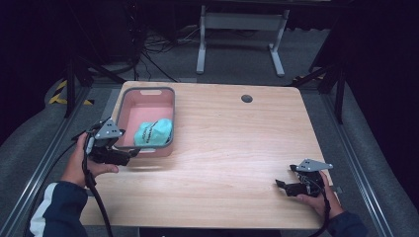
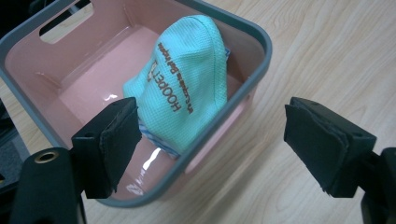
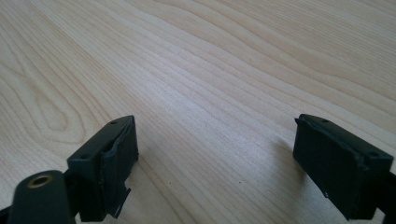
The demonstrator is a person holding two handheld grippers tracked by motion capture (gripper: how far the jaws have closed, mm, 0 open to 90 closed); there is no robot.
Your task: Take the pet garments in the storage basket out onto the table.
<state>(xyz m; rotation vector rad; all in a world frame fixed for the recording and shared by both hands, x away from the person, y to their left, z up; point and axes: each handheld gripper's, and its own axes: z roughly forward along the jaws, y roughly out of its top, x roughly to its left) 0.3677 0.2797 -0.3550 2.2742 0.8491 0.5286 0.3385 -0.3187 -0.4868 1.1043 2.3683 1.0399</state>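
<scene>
Tabletop [image 1: 222, 148] from the high view: a pink bin [image 1: 146, 91] sits toward the left, a mint-green cloth bag [image 1: 154, 132] in its near end. The left hand-held gripper [image 1: 129, 156] hangs at the bin's near corner; the right hand-held gripper [image 1: 281, 185] rests well apart, near the right edge.

Left gripper view adds the bag's [image 2: 187, 88] waffle weave and brown lettering, unseen from above. It looks soft and light, perhaps stuffed; pinch a raised fold. Jaws stand wide apart, holding nothing.

Right gripper view: jaws spread wide over bare wood, empty.
</scene>
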